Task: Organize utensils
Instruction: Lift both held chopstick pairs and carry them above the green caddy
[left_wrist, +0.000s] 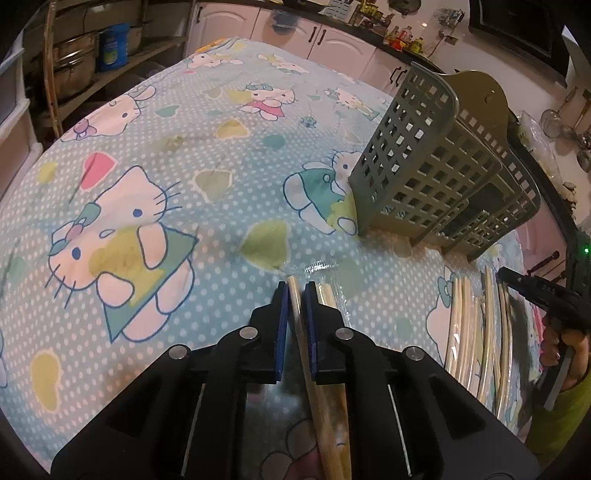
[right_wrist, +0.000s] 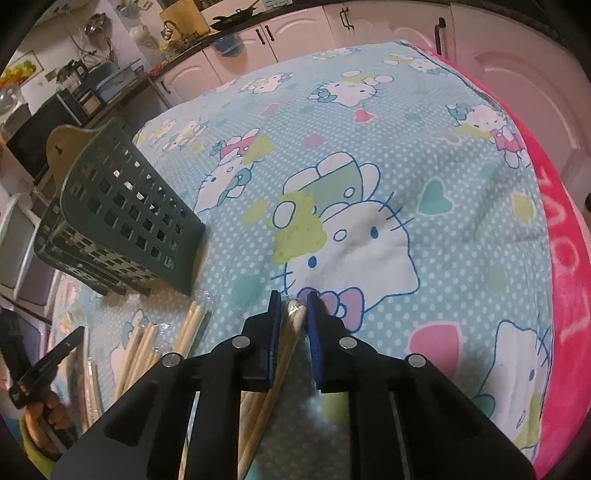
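in the left wrist view the left hand-held gripper (left_wrist: 295, 291) has its blue pads pressed together on one pale chopstick (left_wrist: 300, 325), whose tip sticks out just past the fingertips toward 12 o'clock. a second wrapped chopstick (left_wrist: 327, 293) lies just beside it at 3 o'clock on the tabletop. the green utensil basket (left_wrist: 428, 166) with square holes stands at 2 o'clock, tilted, on the hello kitty cloth (left_wrist: 147, 166). more wrapped chopsticks (left_wrist: 476, 325) lie at 4 o'clock, below the basket, close to the other gripper's handle.

in the right wrist view the right hand-held gripper (right_wrist: 293, 301) is closed on a wrapped pair of chopsticks (right_wrist: 291, 332); the ends show between the pads, and the sticks run back toward 6 o'clock. here the basket (right_wrist: 122, 210) is at 10 o'clock, and loose chopsticks (right_wrist: 166, 343) lie at 8 o'clock near its foot. a pink blanket (right_wrist: 569, 258) borders the cloth at 3 o'clock.
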